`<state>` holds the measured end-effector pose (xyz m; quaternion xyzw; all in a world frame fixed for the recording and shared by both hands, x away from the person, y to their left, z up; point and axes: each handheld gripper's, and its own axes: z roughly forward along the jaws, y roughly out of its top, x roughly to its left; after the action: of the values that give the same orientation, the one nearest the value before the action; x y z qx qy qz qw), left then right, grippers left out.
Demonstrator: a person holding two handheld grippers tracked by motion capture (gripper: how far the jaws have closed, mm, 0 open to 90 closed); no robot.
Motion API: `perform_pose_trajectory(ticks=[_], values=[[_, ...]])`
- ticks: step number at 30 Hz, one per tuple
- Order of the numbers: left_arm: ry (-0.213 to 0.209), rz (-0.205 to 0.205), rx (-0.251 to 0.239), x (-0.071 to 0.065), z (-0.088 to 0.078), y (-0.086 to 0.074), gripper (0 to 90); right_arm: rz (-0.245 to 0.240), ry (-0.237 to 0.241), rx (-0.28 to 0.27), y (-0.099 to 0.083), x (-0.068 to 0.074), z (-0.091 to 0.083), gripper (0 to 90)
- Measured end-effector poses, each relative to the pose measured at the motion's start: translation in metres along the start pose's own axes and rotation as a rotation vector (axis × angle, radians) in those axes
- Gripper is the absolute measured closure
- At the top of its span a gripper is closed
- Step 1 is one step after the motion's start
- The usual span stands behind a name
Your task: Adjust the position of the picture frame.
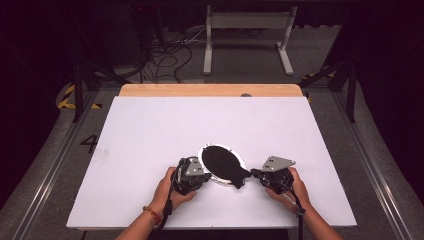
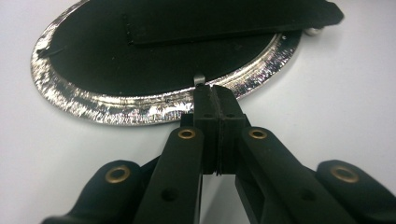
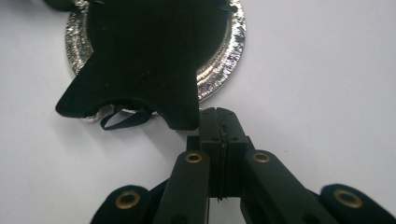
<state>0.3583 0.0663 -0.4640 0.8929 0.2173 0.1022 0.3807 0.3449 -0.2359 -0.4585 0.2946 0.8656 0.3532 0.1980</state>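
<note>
An oval frame with a shiny silver rim [image 1: 207,149] lies on the white table, its black back panel [image 1: 219,161] facing up. A black stand flap [image 1: 239,176] sticks out past the rim toward the right gripper. My left gripper [image 1: 205,174] is shut, its tips [image 2: 215,91] against the silver rim [image 2: 116,111] beside a small metal tab [image 2: 199,79]. My right gripper [image 1: 254,173] is also shut, its tips [image 3: 219,114] right next to the flap's corner [image 3: 180,119], with nothing seen between its pads. A thin black ribbon loop [image 3: 123,120] hangs under the flap.
The white table [image 1: 150,130] has a wooden strip [image 1: 210,90] along its far edge. Beyond it stand a grey metal frame [image 1: 247,30] and loose cables [image 1: 167,55] on the floor. Both of the person's hands rest near the front edge.
</note>
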Motion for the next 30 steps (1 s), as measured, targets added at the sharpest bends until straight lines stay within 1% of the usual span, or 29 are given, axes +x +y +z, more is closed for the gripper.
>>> perform_pose_trajectory(ticks=[1, 3, 4, 6, 7, 10, 12, 14, 15, 16, 17, 18, 21, 23, 26, 27, 29, 30], values=[[0.002, -0.013, 0.0, 0.001, 0.0, -0.001, 89.5, -0.003, 0.002, 0.0, 0.0, 0.001, 0.0, 90.0], [0.014, -0.011, 0.0, 0.004, -0.001, -0.001, 89.6, -0.005, 0.01, 0.0, 0.001, 0.004, 0.0, 90.0], [0.018, -0.018, -0.004, 0.005, -0.001, -0.002, 89.5, -0.008, 0.011, 0.0, 0.001, 0.006, 0.001, 90.0], [0.028, -0.008, 0.006, 0.008, -0.002, -0.002, 89.3, -0.016, 0.013, 0.0, 0.002, 0.008, 0.001, 90.0], [0.028, -0.008, 0.006, 0.008, -0.002, -0.002, 89.1, -0.016, 0.013, 0.0, 0.002, 0.008, 0.001, 90.0], [0.05, -0.011, 0.005, 0.01, -0.003, -0.002, 88.2, -0.02, 0.025, -0.004, 0.003, 0.013, 0.002, 90.0], [0.058, -0.025, 0.002, 0.011, -0.003, -0.003, 87.8, -0.025, 0.031, -0.007, 0.004, 0.017, 0.002, 90.0], [0.064, -0.03, 0.0, 0.013, -0.003, -0.004, 87.7, -0.031, 0.036, -0.006, 0.004, 0.02, 0.002, 90.0], [0.072, -0.04, -0.003, 0.013, -0.003, -0.004, 86.8, -0.034, 0.038, -0.005, 0.005, 0.021, 0.002, 90.0], [0.072, -0.045, -0.002, 0.014, -0.004, -0.005, 85.8, -0.038, 0.04, -0.008, 0.005, 0.022, 0.002, 90.0], [0.079, -0.039, -0.002, 0.015, -0.004, -0.005, 85.9, -0.04, 0.042, -0.008, 0.005, 0.023, 0.002, 90.0], [0.075, -0.051, -0.006, 0.015, -0.004, -0.005, 85.6, -0.041, 0.044, -0.006, 0.005, 0.024, 0.002, 90.0], [0.077, -0.038, 0.004, 0.014, -0.004, -0.005, 87.5, -0.045, 0.043, -0.006, 0.005, 0.026, 0.002, 90.0], [0.066, -0.035, 0.007, 0.013, -0.004, -0.004, 89.5, -0.045, 0.044, -0.006, 0.005, 0.026, 0.002, 90.0], [0.024, -0.017, 0.016, 0.009, -0.005, -0.003, 90.0, -0.044, 0.048, -0.006, 0.005, 0.025, 0.002, 90.0], [0.016, -0.003, 0.017, 0.008, -0.005, -0.002, 90.0, -0.043, 0.05, -0.006, 0.005, 0.025, 0.002, 90.0], [-0.007, 0.001, 0.017, 0.004, -0.005, -0.001, 90.0, -0.041, 0.052, -0.007, 0.005, 0.025, 0.002, 90.0], [-0.009, 0.011, 0.024, 0.002, -0.004, 0.0, 90.0, -0.04, 0.052, -0.007, 0.005, 0.025, 0.002, 90.0]])
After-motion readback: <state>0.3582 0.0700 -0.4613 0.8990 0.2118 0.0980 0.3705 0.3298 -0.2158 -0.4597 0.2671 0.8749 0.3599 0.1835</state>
